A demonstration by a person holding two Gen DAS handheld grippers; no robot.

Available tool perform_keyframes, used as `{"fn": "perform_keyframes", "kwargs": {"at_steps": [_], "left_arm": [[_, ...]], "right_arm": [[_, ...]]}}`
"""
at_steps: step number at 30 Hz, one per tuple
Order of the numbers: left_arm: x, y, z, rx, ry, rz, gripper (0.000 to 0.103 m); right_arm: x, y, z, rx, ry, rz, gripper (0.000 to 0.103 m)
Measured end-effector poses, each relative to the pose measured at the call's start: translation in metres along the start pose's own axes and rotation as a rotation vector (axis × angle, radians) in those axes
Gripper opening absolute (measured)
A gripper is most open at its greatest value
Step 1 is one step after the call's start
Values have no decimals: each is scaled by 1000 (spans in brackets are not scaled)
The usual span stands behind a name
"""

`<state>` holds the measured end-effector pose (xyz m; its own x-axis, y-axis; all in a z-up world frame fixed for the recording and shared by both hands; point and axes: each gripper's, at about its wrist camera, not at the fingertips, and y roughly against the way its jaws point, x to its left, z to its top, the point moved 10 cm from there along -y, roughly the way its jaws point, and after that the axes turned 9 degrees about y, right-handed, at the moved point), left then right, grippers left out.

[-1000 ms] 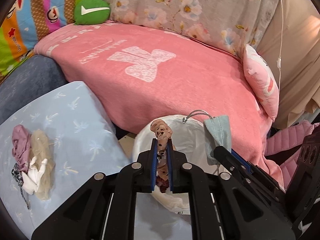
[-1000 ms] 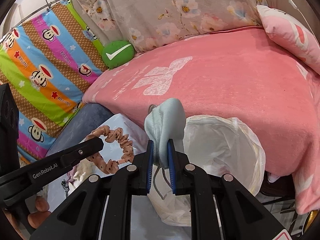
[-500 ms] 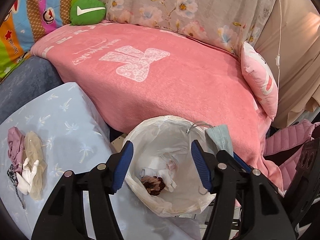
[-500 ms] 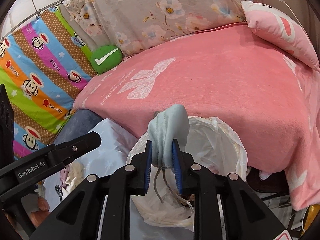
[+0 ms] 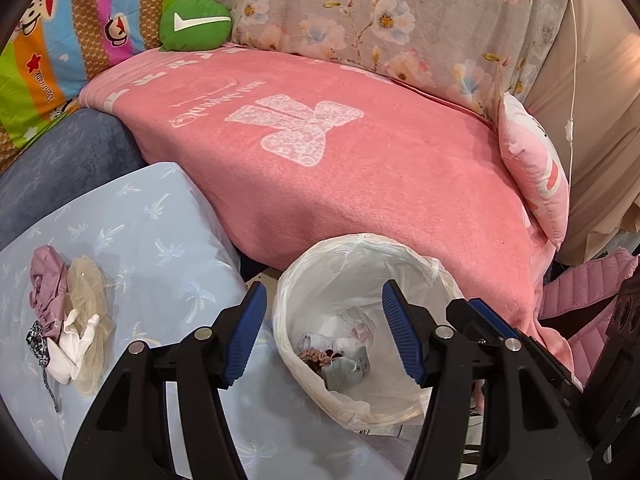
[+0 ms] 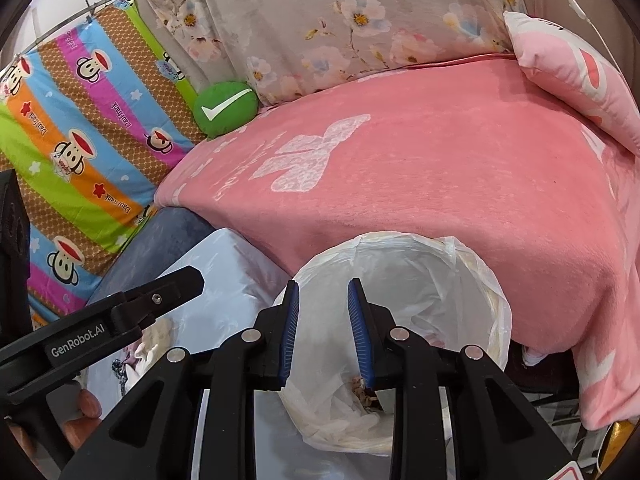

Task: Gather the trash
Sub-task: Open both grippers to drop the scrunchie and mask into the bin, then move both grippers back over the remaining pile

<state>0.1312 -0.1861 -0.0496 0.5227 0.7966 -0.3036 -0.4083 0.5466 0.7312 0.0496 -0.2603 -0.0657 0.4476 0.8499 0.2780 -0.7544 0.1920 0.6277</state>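
Note:
A bin lined with a white plastic bag (image 5: pixel 424 264) stands between the light blue surface and the pink bed; it also shows in the right wrist view (image 6: pixel 480 276). Inside lie a brown spotted scrunchie (image 5: pixel 316 356) and a grey face mask (image 5: pixel 348 368). My left gripper (image 5: pixel 324 332) is open and empty above the bin. My right gripper (image 6: pixel 322 332) is open and empty over the bin's near rim. A pile of small items (image 5: pixel 68 316), mauve, beige and white cloth with a dark chain, lies on the blue surface at the left.
The pink blanket (image 5: pixel 340 168) covers the bed behind the bin. A pink pillow (image 5: pixel 536 176) lies at its right end. A green round cushion (image 5: pixel 196 24) sits at the back. A pink quilted garment (image 5: pixel 592 288) hangs at the far right.
My left gripper opened and dropped the scrunchie into the bin. My right gripper then opened and the face mask fell in beside it.

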Motion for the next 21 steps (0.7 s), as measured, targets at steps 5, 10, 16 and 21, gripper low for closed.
{"fn": "perform_keyframes", "kwargs": {"at_steps": [5, 10, 16, 21], "left_arm": [[14, 4, 1, -7, 28, 10, 58], [35, 8, 0, -14, 63, 31, 58], [65, 13, -2, -21, 119, 62, 60], [96, 18, -4, -32, 170, 95, 63]], "right_arm": [[12, -4, 0, 9, 22, 10, 27], [26, -8, -2, 20, 46, 26, 27], [49, -15, -9, 40, 83, 48, 27], [70, -20, -16, 58, 113, 67, 27]]}}
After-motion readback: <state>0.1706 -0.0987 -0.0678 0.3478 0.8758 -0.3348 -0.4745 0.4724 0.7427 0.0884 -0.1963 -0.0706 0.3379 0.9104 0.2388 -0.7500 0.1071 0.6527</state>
